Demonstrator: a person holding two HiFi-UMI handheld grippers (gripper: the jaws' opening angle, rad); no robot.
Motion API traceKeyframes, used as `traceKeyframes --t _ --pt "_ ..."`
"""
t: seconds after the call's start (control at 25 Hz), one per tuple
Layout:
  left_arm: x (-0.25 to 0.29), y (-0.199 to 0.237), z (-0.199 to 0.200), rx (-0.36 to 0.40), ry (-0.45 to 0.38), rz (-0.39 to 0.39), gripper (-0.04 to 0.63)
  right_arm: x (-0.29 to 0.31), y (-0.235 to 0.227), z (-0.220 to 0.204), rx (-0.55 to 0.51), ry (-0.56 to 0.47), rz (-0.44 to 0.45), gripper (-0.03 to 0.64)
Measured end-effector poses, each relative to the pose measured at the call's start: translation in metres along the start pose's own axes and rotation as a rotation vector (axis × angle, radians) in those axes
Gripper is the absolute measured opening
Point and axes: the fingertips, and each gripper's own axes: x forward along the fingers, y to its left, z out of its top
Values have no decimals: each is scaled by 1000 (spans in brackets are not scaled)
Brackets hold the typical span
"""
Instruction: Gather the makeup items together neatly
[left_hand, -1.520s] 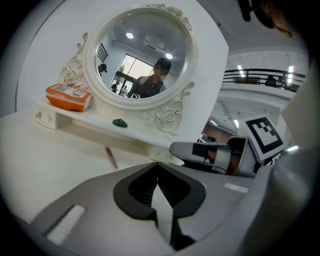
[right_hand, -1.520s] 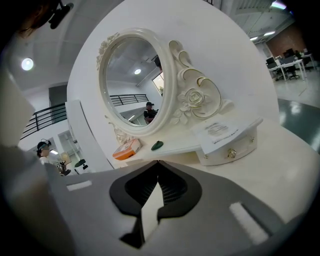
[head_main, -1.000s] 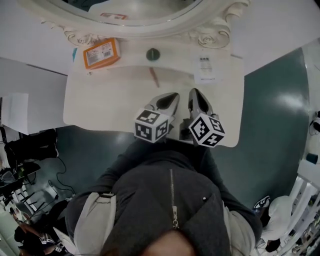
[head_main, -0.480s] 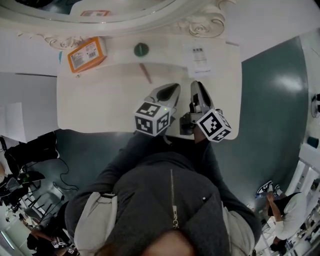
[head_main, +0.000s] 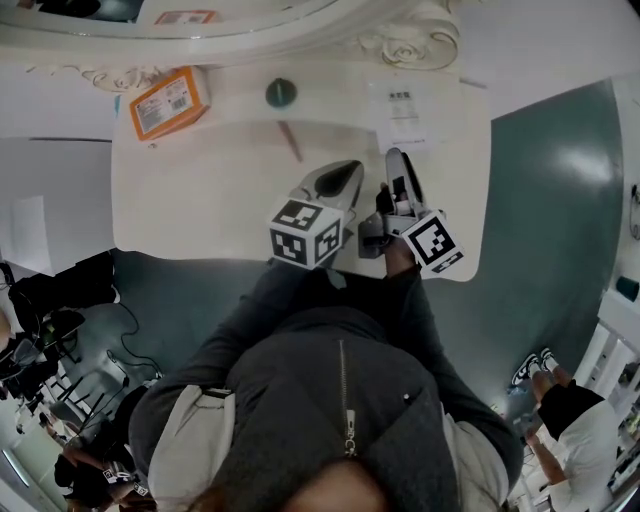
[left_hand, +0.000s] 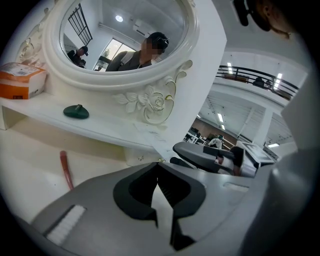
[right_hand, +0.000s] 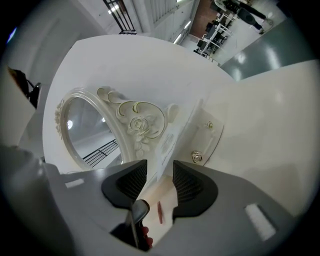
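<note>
Left gripper closed on nothing, right gripper with jaws just opening, empty — the red pencil lies ahead on the table, green compact and orange box on the shelf behind — a careless pinch could roll the thin pencil away

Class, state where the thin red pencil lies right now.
In the head view the red pencil lies on the tabletop, just below the green round item and up-left of the left gripper.
</note>
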Motion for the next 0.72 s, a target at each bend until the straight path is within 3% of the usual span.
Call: traceKeyframes --t 0.32,0.72 --pt "3 9 1 -11 9 23 9 12 -6 8 92 -27 -3 142" --pt "4 11 -3 -14 24 37 9 15 -20 12 128 -29 -43 14"
